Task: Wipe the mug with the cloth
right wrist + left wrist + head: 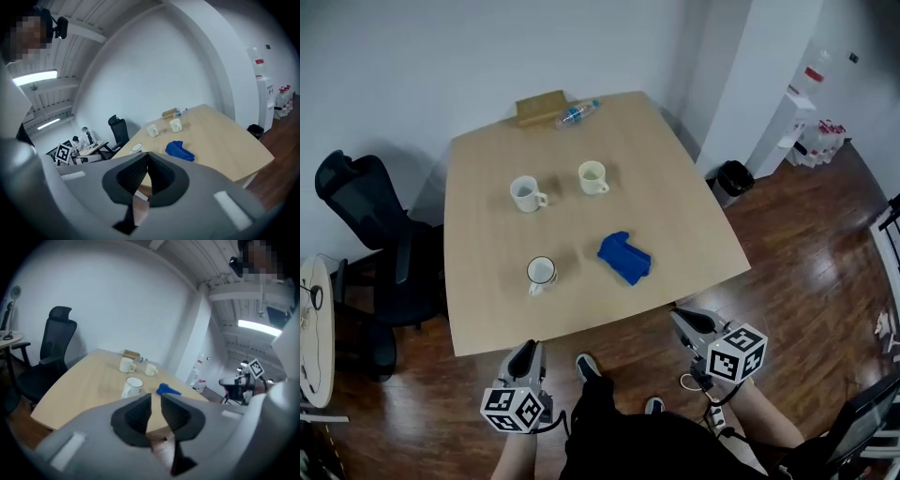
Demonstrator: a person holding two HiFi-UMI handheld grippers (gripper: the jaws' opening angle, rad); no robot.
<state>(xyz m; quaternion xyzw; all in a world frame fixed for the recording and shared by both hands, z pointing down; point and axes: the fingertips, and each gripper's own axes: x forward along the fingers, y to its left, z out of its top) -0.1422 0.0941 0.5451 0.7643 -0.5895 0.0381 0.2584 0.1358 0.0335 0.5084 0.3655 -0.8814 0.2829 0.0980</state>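
Three mugs stand on the light wooden table [694, 234]: a dark-rimmed white mug [541, 272] nearest me, a white mug [525, 193] and a cream mug [592, 176] farther back. A crumpled blue cloth [624, 258] lies right of the near mug. My left gripper [525, 349] hovers below the table's front edge. In the left gripper view, my left gripper [156, 397] has a narrow gap between its jaws, with nothing in it. My right gripper [680, 317] hangs off the front right corner. In the right gripper view, my right gripper [147, 154] is shut and empty, and the cloth [180, 150] lies beyond it.
A plastic bottle [577, 113] and a cardboard box [541, 108] lie at the table's far edge. A black office chair [366, 216] stands to the left. A black bin [733, 178] and a white water dispenser [787, 122] stand to the right, on dark wood floor.
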